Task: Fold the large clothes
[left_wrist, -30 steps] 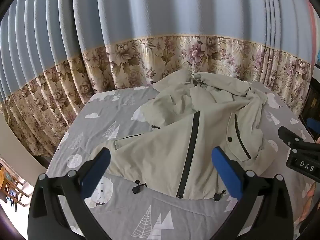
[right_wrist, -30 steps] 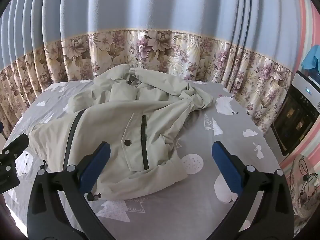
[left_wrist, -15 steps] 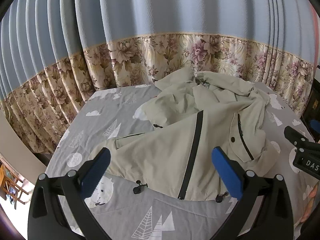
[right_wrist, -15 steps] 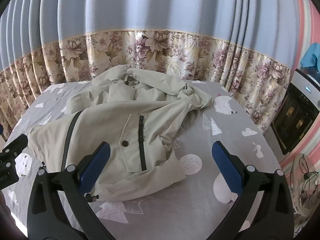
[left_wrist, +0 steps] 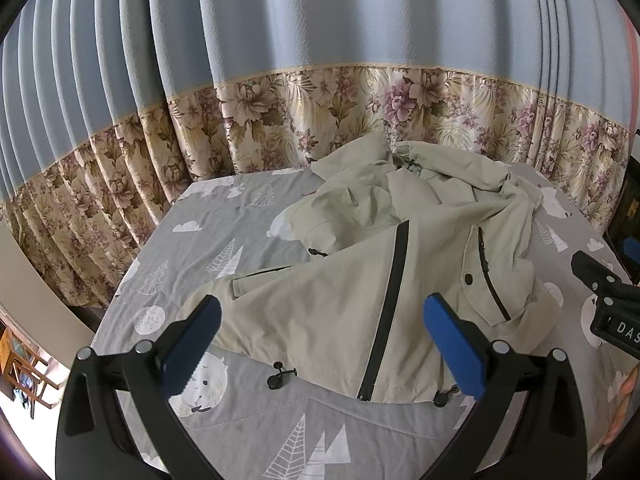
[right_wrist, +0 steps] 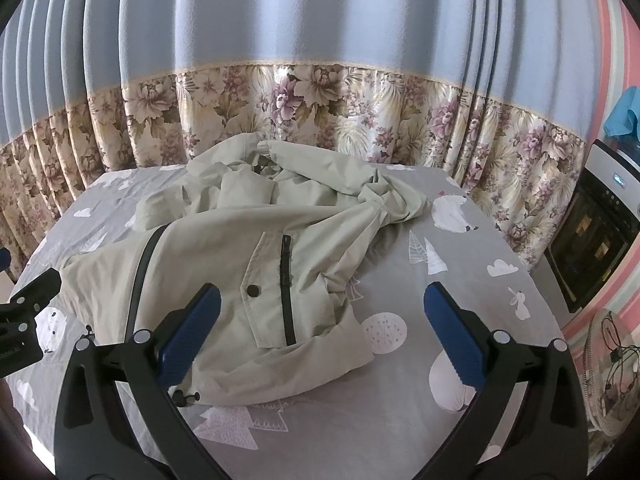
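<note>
The beige jacket (left_wrist: 360, 280) is lying rumpled on the bed (left_wrist: 224, 432), hem nearest both claws and hood end stretching straight away. Left claw (left_wrist: 320, 344) and right claw (right_wrist: 320, 336) are both hanging wide apart, gripping nothing. Left one's looking nearer the zip, I'd guess.

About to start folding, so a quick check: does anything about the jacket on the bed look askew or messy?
Yes. The jacket lies crumpled on the bed sheet: its far sleeve and hood are bunched in a twisted heap, not spread flat. No damage shows.
</note>
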